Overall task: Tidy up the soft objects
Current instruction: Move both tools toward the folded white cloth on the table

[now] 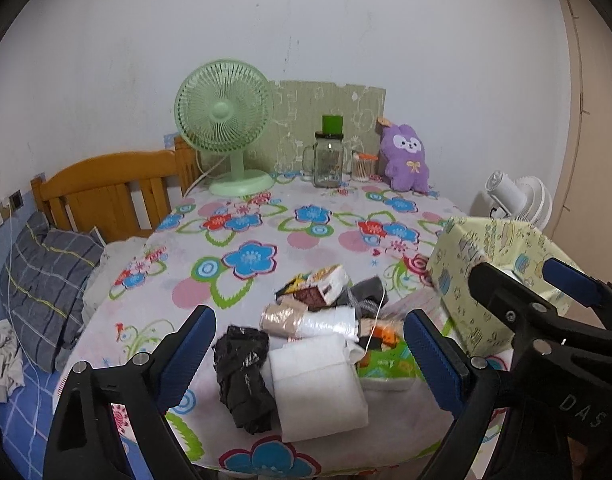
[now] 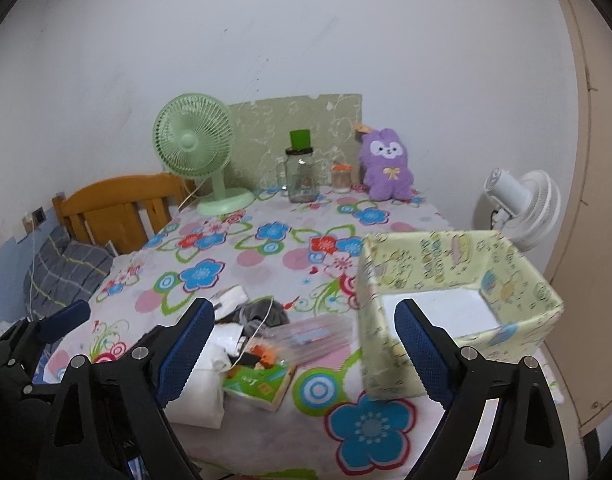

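Floral-clothed worktop [image 1: 265, 216]: the pile [image 1: 318, 332] of soft packets lies between the left gripper's [image 1: 306, 354] open, empty fingers; the right gripper [image 2: 301, 344], also open, points between pile and box [image 2: 458, 304].

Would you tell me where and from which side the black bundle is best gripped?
Probably across the middle of the black bundle, from above. It lies flat and elongated on the tablecloth, its left side free; the open left gripper could straddle its narrow width, avoiding the white folded pack touching its right.
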